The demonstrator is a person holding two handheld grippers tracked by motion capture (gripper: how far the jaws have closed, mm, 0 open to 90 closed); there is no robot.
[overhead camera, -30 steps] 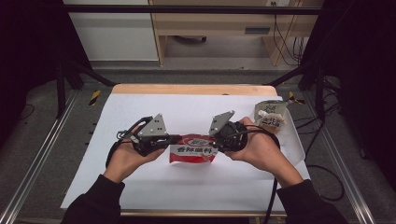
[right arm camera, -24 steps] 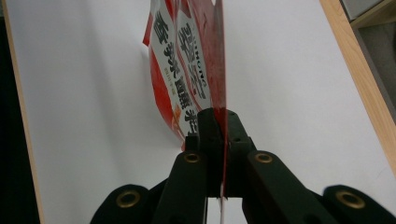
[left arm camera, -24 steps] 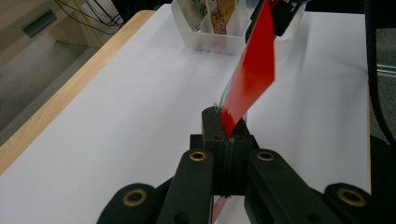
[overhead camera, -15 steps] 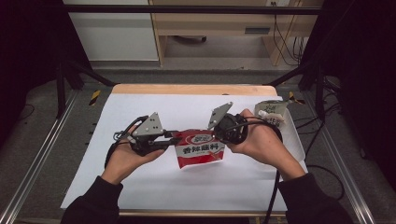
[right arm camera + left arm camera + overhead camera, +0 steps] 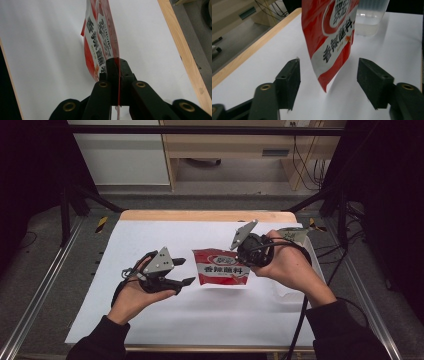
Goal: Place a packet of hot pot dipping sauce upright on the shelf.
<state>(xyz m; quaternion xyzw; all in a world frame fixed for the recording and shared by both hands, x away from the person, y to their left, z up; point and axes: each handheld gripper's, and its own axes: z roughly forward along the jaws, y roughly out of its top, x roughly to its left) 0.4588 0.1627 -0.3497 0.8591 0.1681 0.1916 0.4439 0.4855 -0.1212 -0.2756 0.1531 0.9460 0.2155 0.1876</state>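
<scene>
A red sachet (image 5: 220, 266) with a white label and dark characters hangs above the white sheet. My right gripper (image 5: 246, 259) is shut on its right edge. In the right gripper view the two black jaws (image 5: 117, 63) pinch the thin seam of the sachet (image 5: 100, 32). My left gripper (image 5: 186, 271) is left of the sachet and apart from it, and its jaws have just been opening. In the left gripper view the sachet's (image 5: 332, 37) lower corner hangs between the wide-spread pads (image 5: 292, 75), touching neither.
A white sheet (image 5: 150, 235) covers the wooden table (image 5: 200, 215). A clear plastic tub (image 5: 369, 17) stands on the right side of the table, behind my right hand (image 5: 296, 235). Metal rails run along both sides of the table.
My left gripper let go of the sachet's left end, opened and drew back to the left. My right gripper lifted the sachet a little, still pinching it.
</scene>
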